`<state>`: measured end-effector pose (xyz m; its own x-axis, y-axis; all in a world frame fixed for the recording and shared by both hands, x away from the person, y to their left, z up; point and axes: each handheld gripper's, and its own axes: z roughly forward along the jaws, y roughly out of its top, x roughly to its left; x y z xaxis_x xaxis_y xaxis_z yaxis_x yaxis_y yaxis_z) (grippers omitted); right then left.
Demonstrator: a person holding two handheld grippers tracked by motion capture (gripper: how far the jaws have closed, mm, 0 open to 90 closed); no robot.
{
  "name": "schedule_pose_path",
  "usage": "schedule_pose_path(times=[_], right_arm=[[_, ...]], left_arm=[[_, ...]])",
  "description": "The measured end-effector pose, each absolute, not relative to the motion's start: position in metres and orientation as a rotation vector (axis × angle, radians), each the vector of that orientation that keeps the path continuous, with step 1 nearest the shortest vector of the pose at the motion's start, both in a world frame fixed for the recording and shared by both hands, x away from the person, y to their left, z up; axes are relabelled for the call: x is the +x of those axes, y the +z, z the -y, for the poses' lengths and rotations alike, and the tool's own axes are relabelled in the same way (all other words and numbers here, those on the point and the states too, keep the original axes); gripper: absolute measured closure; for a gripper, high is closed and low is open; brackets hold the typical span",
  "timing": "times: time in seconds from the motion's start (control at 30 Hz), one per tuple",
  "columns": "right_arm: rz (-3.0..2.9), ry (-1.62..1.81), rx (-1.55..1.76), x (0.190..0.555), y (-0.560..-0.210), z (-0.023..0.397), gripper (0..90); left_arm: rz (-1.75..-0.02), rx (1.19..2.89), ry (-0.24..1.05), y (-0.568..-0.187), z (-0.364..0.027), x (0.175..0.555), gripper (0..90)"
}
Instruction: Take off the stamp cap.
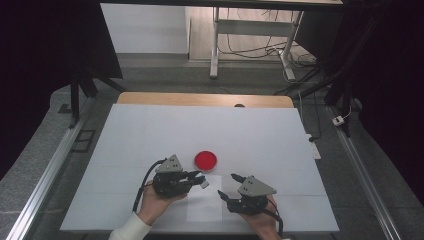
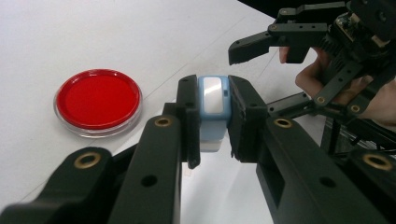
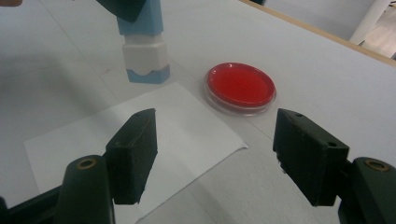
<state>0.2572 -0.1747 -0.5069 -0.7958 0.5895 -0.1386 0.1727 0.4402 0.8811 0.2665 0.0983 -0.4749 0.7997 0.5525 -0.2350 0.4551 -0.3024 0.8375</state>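
Covering table (image 1: 150, 130), white sheet (wood edge), left tool (image 2: 212, 119) gripping blue stick (image 2: 213, 100), right tool (image 3: 215, 154) agape.

A lab or test room set up for recording: a worktop (image 1: 150, 130) covered in white sheeting stands between metal rails (image 1: 45, 172), dark curtains (image 1: 45, 45) hang on both sides, and loose cables (image 1: 260, 50) lie on the floor under a metal-legged desk (image 1: 250, 25) behind.
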Motion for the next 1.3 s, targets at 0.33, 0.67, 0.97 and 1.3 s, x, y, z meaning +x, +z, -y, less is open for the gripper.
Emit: schedule_pose_path(times=[0.33,0.67,0.97,1.3], right_arm=[[-2.279,1.293,0.614,0.252,-0.510,0.152,31.6],[-2.286,1.286,0.591,0.249,-0.513,0.136,31.8],[-2.269,1.268,0.608,0.247,-0.514,0.132,33.4],[-2.244,1.247,0.609,0.245,-0.516,0.126,37.6]], left_arm=[[-0.755,1.944,0.116,-0.476,-0.096,0.266,75.8],[-0.766,1.933,0.119,-0.477,-0.094,0.266,75.8],[-0.764,1.932,0.117,-0.478,-0.092,0.265,75.8],[-0.769,1.926,0.128,-0.478,-0.092,0.263,75.8]])
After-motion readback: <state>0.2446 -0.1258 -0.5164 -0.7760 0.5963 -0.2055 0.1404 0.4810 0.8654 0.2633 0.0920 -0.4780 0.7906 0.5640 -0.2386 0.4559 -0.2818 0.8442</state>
